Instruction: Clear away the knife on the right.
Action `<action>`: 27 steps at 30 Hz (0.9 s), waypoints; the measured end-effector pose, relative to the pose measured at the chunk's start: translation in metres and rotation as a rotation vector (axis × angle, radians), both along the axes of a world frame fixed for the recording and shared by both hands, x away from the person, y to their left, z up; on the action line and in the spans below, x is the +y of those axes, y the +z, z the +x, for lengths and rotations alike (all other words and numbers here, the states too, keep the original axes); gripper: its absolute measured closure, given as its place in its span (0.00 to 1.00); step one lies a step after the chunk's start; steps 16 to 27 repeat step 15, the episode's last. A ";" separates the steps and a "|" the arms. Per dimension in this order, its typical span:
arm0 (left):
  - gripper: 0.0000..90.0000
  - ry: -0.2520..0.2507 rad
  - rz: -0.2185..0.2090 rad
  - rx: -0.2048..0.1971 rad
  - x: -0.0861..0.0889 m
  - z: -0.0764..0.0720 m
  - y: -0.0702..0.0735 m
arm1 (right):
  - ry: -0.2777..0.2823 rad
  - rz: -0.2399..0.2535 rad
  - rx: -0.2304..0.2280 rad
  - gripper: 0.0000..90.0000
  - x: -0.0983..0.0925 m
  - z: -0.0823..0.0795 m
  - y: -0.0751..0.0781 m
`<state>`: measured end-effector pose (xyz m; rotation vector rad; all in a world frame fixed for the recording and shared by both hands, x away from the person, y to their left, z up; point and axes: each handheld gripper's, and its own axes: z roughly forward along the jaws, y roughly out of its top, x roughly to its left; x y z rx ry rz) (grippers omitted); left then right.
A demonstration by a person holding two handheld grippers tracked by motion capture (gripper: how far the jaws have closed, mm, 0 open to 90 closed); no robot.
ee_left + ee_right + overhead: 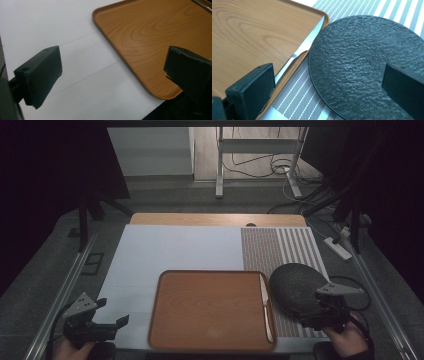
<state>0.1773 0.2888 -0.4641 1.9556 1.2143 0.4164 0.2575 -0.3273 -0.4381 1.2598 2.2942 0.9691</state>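
A wooden tray (210,310) lies at the table's front middle, with a steak knife (266,307) along the inside of its right rim. Right of it, a dark textured round plate (295,287) rests on a striped placemat (280,250). My right gripper (309,310) hovers open over the plate's near edge. In the right gripper view (327,72) one jaw is above the tray (249,32) rim and knife (304,47), the other above the plate (362,62). My left gripper (114,312) stands open left of the tray, holding nothing (112,60).
A white mat (170,255) covers the table's left and middle, and a strip of bare wooden tabletop (215,219) shows at the far edge. Metal rails run along both sides. A desk frame and cables stand on the floor beyond.
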 end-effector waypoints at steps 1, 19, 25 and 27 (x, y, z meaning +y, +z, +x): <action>0.03 0.000 0.000 0.000 0.000 0.000 0.000 | -0.002 0.000 0.001 0.00 -0.001 -0.001 0.000; 0.03 0.000 -0.004 0.000 0.000 0.000 0.000 | -0.001 -0.002 -0.007 0.00 -0.008 -0.009 0.002; 0.03 0.000 -0.004 0.000 0.000 0.000 0.000 | -0.001 -0.002 -0.007 0.00 -0.008 -0.009 0.002; 0.03 0.000 -0.004 0.000 0.000 0.000 0.000 | -0.001 -0.002 -0.007 0.00 -0.008 -0.009 0.002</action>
